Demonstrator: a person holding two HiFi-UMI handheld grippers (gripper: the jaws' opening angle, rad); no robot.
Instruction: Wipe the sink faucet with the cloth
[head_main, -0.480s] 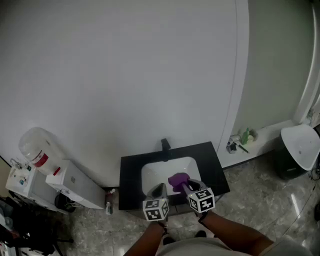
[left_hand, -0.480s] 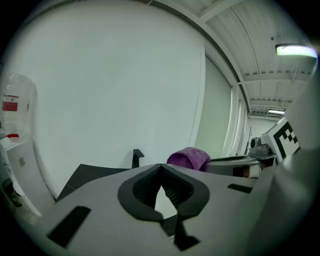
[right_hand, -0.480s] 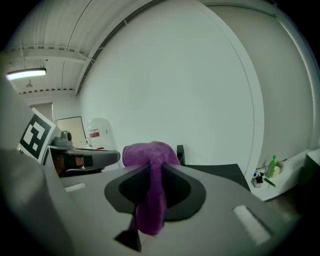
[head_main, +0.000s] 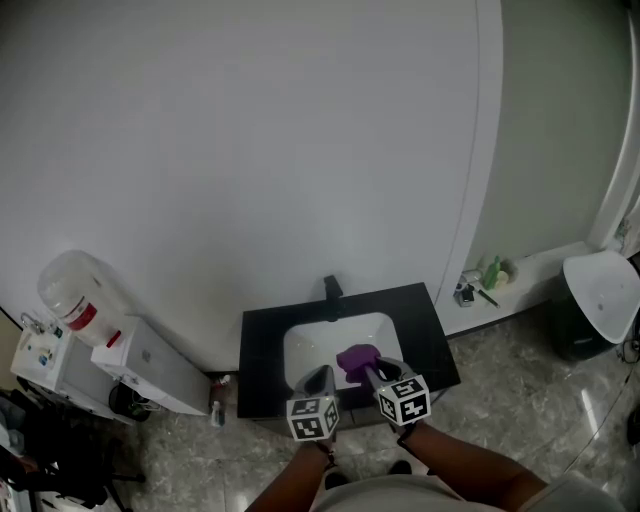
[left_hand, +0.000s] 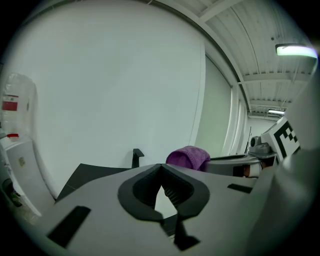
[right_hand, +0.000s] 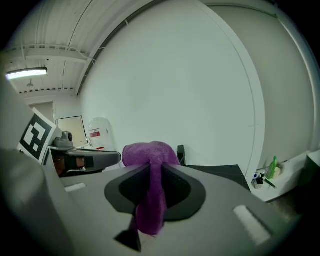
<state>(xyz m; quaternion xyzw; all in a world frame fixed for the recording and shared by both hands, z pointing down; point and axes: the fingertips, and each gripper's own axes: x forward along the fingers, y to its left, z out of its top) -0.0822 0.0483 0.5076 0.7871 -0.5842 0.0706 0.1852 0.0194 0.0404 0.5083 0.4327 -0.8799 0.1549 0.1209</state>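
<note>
The wiping looks not yet begun. The right gripper (head_main: 368, 374) hovers over the near side of the sink (head_main: 300, 346), its fingers clamped on the purple cloth (head_main: 357, 360), well short of the black faucet (head_main: 331, 290) at the back of the bench (head_main: 258, 352). Next it likely has to reach forward and press the cloth to the spout. The left gripper (head_main: 320, 380) sits just beside it, fingers closed on nothing.

We count two grippers, the left gripper (head_main: 320, 377) and the right gripper (head_main: 366, 374). We count one cloth (head_main: 356, 360) and one faucet (head_main: 331, 290), at 12 o'clock on the one sink (head_main: 305, 348). Toward 9 o'clock we count one water jug (head_main: 72, 290). Toward 3 o'clock we count one green bottle (head_main: 491, 272) and one white bin (head_main: 603, 290).
</note>
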